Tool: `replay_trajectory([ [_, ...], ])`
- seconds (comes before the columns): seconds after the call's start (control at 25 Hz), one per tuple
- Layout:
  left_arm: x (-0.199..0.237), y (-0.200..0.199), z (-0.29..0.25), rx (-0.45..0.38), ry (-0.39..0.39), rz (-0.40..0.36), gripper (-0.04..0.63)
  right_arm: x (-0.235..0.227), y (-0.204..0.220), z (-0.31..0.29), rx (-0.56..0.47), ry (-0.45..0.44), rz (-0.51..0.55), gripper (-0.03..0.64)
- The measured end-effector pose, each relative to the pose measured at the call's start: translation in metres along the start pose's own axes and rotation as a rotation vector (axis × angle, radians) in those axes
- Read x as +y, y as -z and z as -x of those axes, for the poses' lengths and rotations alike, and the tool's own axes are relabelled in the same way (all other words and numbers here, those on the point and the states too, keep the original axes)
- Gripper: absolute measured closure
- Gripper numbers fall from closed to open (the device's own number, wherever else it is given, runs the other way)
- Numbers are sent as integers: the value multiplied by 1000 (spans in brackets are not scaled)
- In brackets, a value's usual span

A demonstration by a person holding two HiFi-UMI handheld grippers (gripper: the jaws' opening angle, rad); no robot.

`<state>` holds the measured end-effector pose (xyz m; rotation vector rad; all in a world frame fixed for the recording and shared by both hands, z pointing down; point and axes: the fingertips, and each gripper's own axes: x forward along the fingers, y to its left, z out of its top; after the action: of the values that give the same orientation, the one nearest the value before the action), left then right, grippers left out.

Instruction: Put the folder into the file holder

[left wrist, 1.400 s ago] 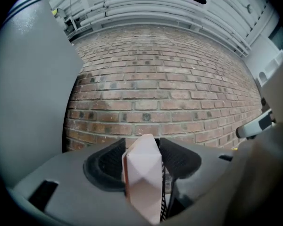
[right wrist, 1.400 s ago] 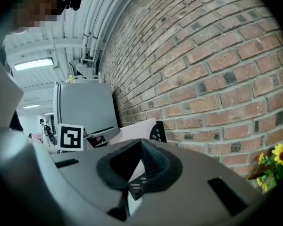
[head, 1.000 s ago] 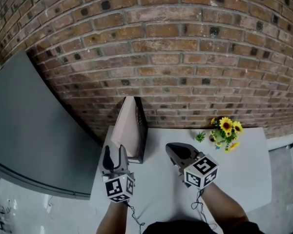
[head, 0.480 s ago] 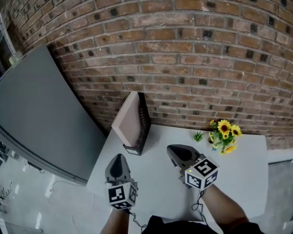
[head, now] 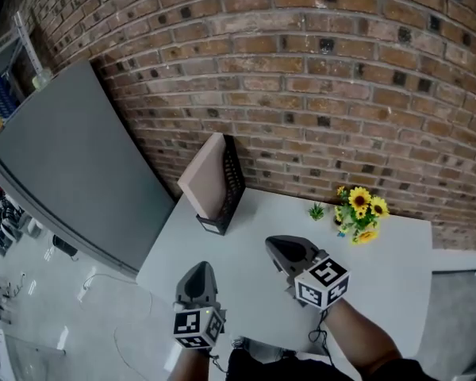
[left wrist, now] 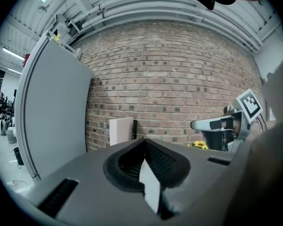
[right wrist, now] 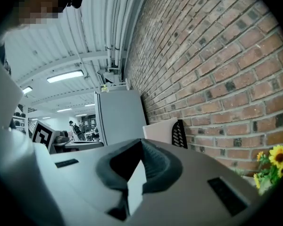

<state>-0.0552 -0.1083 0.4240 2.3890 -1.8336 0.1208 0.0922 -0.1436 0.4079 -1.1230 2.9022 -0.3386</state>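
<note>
A pale pink folder (head: 203,178) stands upright in the black mesh file holder (head: 231,187) at the table's back left, against the brick wall. The folder (left wrist: 120,131) and holder (left wrist: 134,129) also show in the left gripper view, and the folder (right wrist: 160,131) and holder (right wrist: 179,134) in the right gripper view. My left gripper (head: 198,275) is shut and empty at the table's front left edge, well short of the holder. My right gripper (head: 285,250) is shut and empty over the middle of the table.
A small bunch of sunflowers (head: 357,213) stands at the back right of the white table (head: 389,268). A large grey panel (head: 71,157) leans beside the table's left side. The brick wall (head: 301,94) runs along the back.
My left gripper has shut and drawn back from beside the holder to the table's front left edge. The head view has swung left. The right gripper has stayed put.
</note>
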Motion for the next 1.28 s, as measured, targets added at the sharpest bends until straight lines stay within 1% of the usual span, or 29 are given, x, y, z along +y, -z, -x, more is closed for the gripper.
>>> replay_trajectory([
  [0.32, -2, 0, 23, 9, 31, 26, 589, 28, 9, -6, 11, -33, -14, 614],
  [0.52, 11, 1, 34, 11, 71, 14, 589, 49, 17, -18, 13, -17, -22, 614],
  [0.76, 30, 4, 46, 21, 153, 24, 589, 78, 26, -27, 15, 48, -21, 614],
  [1.08, 45, 6, 61, -3, 258, 57, 589, 105, 28, -19, 28, 165, -1, 614],
  [1.28, 55, 6, 70, -13, 300, 73, 589, 120, 25, -18, 29, 214, 15, 614],
])
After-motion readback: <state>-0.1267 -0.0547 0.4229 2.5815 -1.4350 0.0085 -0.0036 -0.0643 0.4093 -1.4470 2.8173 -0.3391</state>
